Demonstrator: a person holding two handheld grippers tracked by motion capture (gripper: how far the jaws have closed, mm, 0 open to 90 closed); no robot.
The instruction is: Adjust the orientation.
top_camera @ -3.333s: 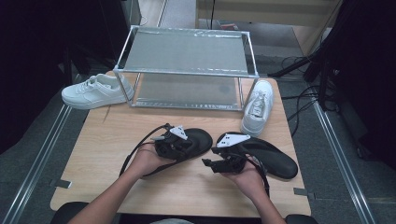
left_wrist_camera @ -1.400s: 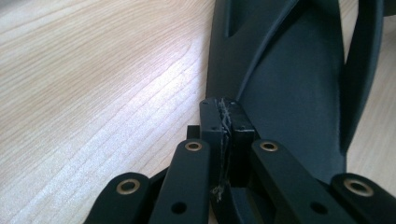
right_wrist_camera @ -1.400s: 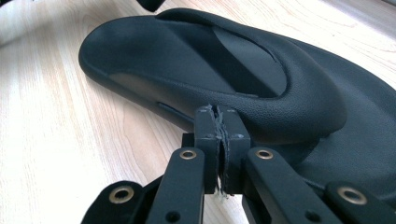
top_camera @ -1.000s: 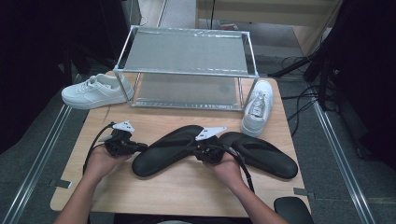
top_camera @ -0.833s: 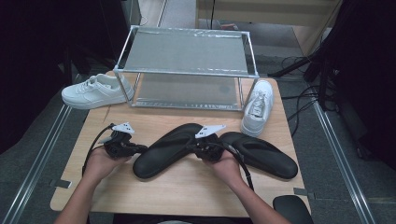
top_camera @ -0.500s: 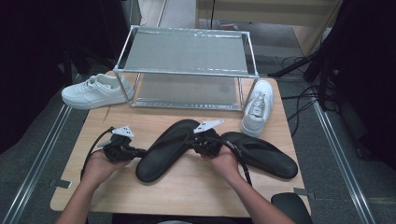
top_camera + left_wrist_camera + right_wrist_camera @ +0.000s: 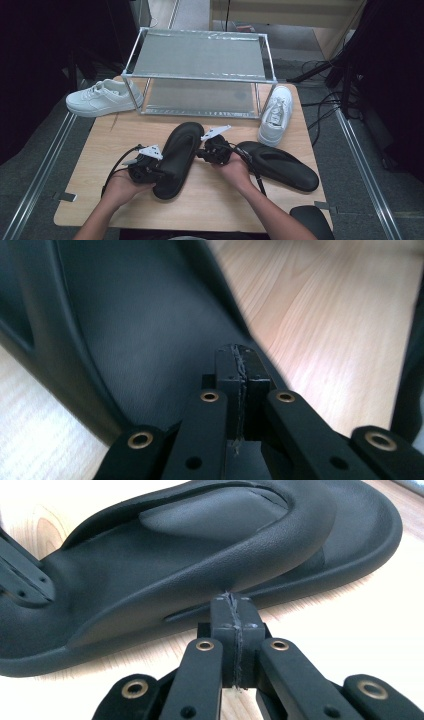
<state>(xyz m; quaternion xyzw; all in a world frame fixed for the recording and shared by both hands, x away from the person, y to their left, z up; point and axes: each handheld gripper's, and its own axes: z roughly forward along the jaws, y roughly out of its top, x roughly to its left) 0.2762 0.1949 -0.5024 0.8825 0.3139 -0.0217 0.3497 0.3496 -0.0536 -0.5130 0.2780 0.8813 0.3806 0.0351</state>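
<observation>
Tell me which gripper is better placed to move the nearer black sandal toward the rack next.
Probably the right gripper: it sits shut against the strap side of the black sandal, close to the rack. The left gripper, also shut, is at the heel end, farther from the rack, so it would likely only steady.

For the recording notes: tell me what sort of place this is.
Probably a lab or workshop set up for recording shoe-tidying trials, not a home. A small wooden table holds a metal two-shelf rack, with sandals and sneakers laid out, and cables trail over a grey floor.
</observation>
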